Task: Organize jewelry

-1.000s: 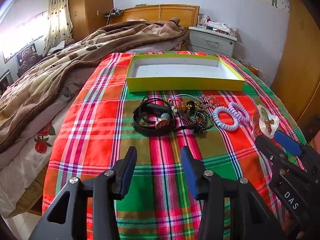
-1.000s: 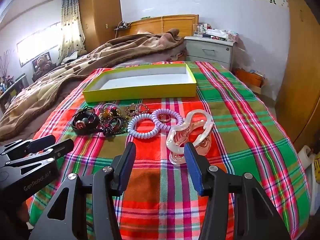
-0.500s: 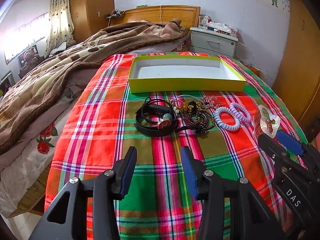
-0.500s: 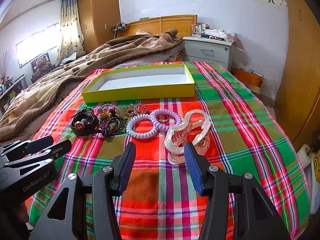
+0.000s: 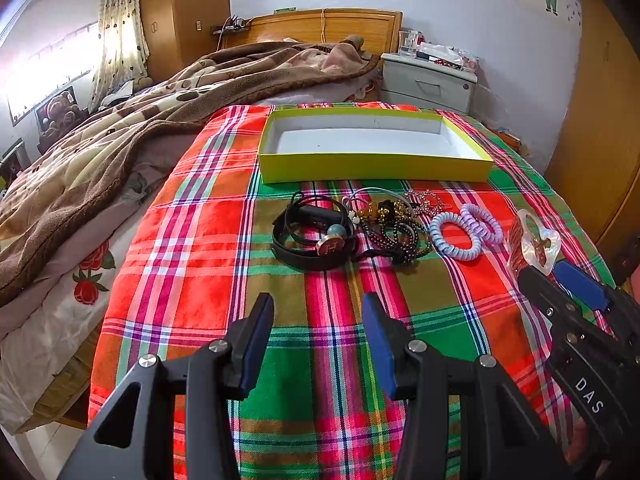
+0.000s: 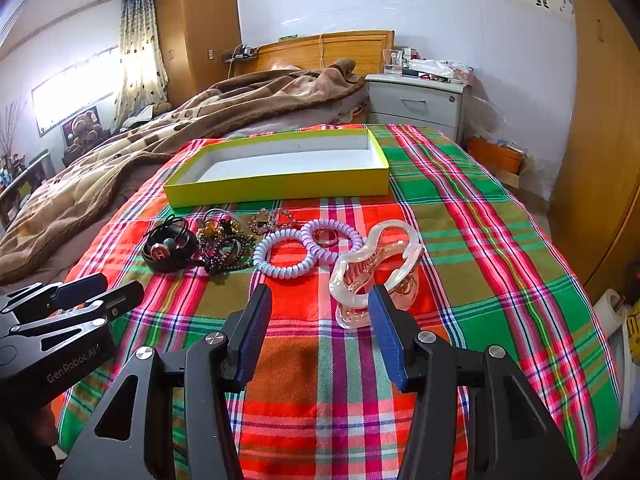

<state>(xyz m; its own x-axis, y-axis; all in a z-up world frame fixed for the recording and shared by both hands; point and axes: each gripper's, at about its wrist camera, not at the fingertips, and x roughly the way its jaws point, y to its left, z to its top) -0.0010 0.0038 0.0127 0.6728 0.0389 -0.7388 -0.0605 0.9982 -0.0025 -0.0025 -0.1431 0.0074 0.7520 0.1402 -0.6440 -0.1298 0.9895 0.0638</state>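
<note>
The left hand-held gripper (image 5: 318,318) is held spread and empty above the plaid cloth (image 5: 192,240) on the bed, with nothing between its blue pads. The right hand-held gripper (image 6: 320,312) is likewise spread; the clear pink hair claw (image 6: 374,264) is seen just past its fingertips, not yet pinched. Nothing has shifted over the last second: both grippers have stayed where they were and no piece has been moved, so the sorting is judged not yet begun.

Beyond the grippers, the jewelry is laid in a row across the cloth: a black strap bundle with a round charm (image 5: 316,236), a tangle of dark beaded bracelets (image 5: 394,232), two pale purple coil hair ties (image 6: 304,248), and a small sparkly piece (image 6: 272,220) whose kind cannot be made out. Farther back, the yellow box (image 6: 280,188) is seen open with nothing in it, near the row but not touching it. The hair claw is probably the first piece to be taken.
</note>
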